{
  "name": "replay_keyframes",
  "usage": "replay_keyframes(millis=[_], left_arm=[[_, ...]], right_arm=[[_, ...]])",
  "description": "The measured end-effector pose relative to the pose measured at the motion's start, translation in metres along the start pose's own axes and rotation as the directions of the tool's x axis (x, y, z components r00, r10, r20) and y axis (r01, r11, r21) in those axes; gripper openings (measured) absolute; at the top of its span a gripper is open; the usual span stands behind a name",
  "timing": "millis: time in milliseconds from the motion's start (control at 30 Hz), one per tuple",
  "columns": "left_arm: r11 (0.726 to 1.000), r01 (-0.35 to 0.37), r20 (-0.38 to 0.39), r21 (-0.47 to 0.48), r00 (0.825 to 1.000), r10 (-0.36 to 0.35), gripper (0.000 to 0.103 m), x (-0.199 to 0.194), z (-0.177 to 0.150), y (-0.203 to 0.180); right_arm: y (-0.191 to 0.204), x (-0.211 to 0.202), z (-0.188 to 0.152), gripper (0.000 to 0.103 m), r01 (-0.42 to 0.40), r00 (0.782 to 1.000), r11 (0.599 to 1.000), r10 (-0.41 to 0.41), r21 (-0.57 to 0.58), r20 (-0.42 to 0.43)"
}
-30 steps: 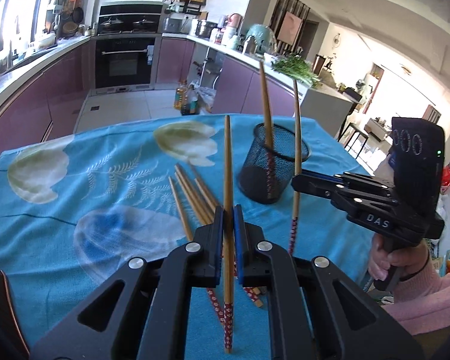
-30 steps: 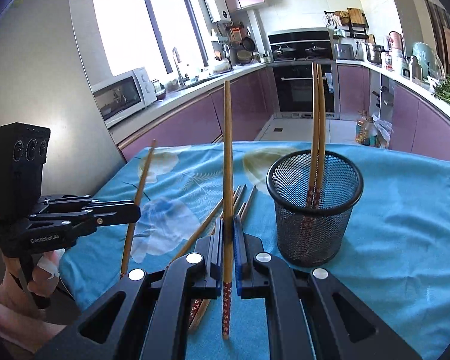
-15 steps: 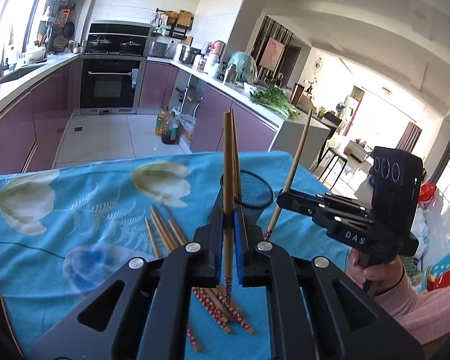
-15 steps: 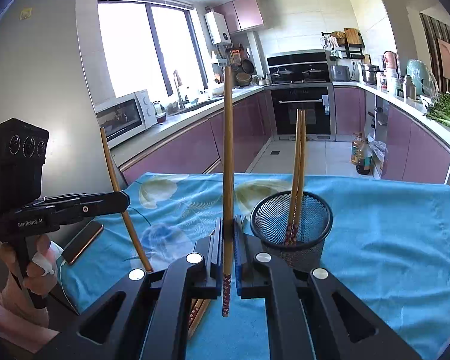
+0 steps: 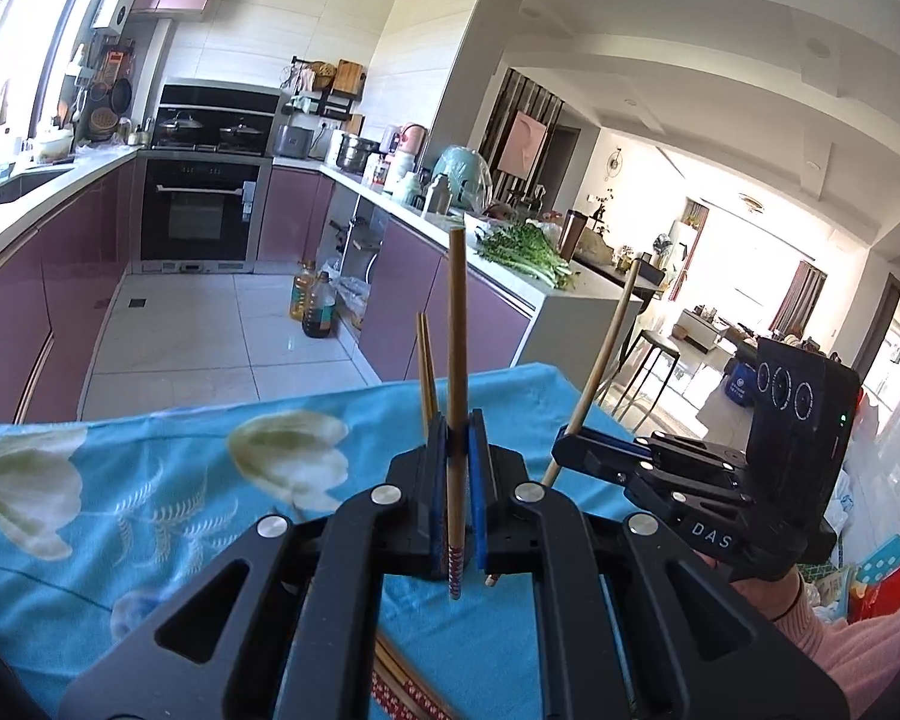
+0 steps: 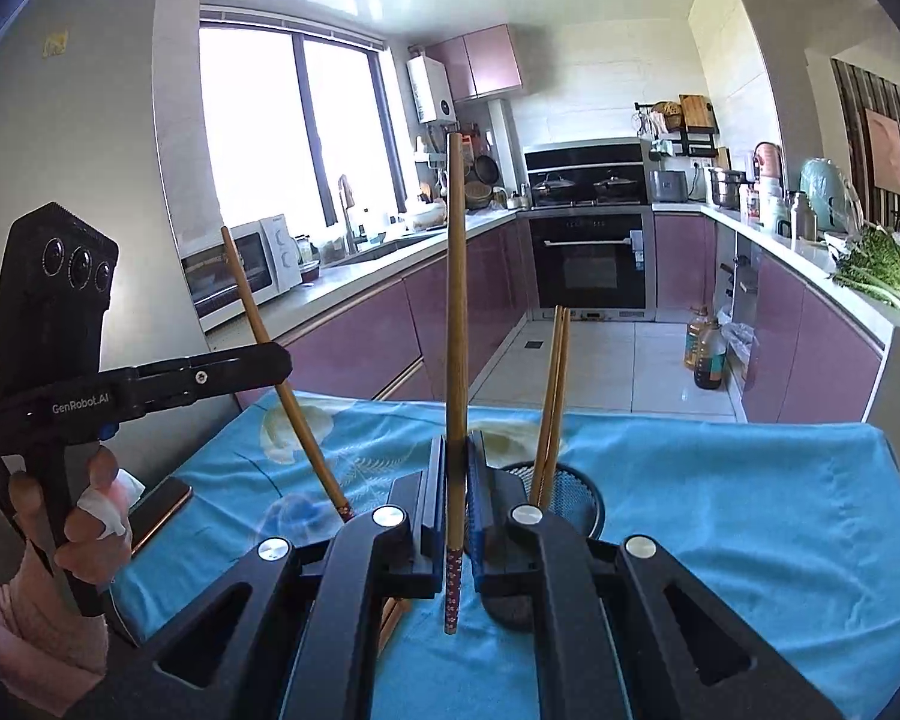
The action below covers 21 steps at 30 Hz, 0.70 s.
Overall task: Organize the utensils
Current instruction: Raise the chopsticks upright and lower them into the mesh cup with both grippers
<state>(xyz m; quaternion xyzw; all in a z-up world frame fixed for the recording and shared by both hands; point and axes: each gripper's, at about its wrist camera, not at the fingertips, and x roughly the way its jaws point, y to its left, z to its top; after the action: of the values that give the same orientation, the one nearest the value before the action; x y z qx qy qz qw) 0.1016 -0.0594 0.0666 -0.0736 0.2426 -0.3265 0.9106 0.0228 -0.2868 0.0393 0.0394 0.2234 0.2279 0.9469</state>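
both tongs [image 5: 457, 450] [image 6: 457, 468] raised, gripping upright chopsticks [image 5: 456, 360] [image 6: 456, 330]

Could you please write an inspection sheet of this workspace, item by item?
Surface: table under a blue flowered cloth.
Job's things: black mesh holder with two chopsticks standing in it; loose chopsticks lying on the cloth.
Clutter: a phone at the cloth's edge.
Grippers: left gripper shut on one chopstick, held upright; right gripper shut on another chopstick, also upright.
Cables: nothing seen.
Surroundings: kitchen with purple cabinets, oven, microwave, greens on the counter, oil bottles on the floor.
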Motion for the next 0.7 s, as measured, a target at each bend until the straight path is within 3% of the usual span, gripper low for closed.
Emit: replay_keyframes(millis=[467,700], left_arm=[[0.999,-0.023,0.057,0.047,0.998,0.020,0.007,0.020,0.045,-0.019],[0.994,-0.053,0.005,0.091,0.999,0.053,0.007,0.042,0.042,-0.028]], right_arm=[[-0.014,0.008,0.030,0.005,0.055,0.996,0.998,-0.053,-0.025,0.071],[-0.027,0.030,0.028,0.005,0.088,0.996,0.996,-0.087,-0.018,0.035]])
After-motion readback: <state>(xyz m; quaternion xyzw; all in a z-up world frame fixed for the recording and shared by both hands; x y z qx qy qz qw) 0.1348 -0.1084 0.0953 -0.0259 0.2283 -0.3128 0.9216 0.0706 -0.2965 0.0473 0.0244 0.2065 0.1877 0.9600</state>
